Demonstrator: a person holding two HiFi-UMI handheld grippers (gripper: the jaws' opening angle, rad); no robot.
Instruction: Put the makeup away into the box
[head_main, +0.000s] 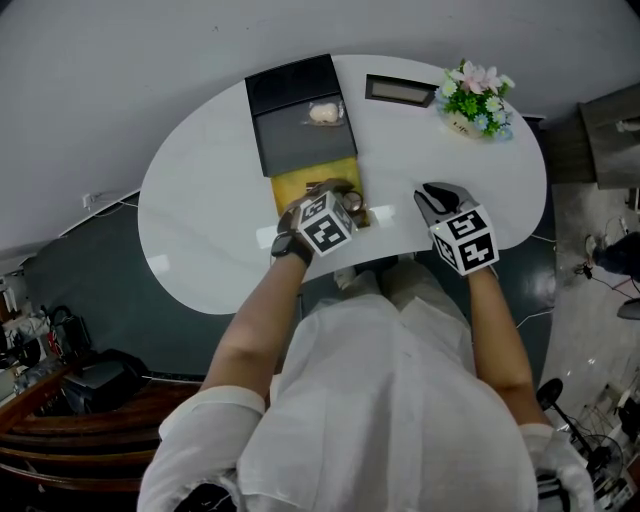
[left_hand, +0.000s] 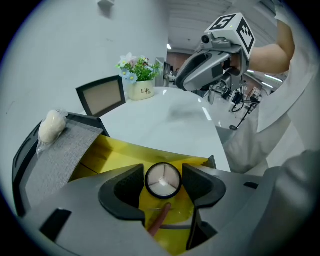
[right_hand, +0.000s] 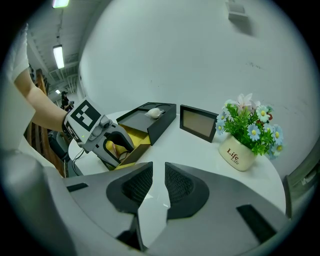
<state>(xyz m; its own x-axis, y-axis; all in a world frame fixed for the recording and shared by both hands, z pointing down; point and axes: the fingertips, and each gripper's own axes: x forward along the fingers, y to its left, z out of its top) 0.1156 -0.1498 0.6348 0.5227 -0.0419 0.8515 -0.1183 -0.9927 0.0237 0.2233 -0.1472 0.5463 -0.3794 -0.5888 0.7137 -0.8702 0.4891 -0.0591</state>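
Observation:
A black box lies open on the white table, its yellow-lined tray (head_main: 298, 186) toward me and its grey-lined lid (head_main: 300, 135) laid back. A white puff (head_main: 325, 113) rests on the lid. My left gripper (left_hand: 163, 182) hangs over the yellow tray (left_hand: 115, 155), shut on a round compact (left_hand: 163, 180) with a black rim and pale face. A reddish-brown stick (left_hand: 159, 220) lies in the tray below it. My right gripper (right_hand: 159, 175) is over bare table to the box's right, its jaws nearly together with nothing between them; the head view shows it (head_main: 434, 194) too.
A small dark picture frame (head_main: 400, 91) stands at the back of the table (head_main: 200, 230). A white pot of flowers (head_main: 476, 102) sits at the back right. The table's rounded front edge runs just under both grippers.

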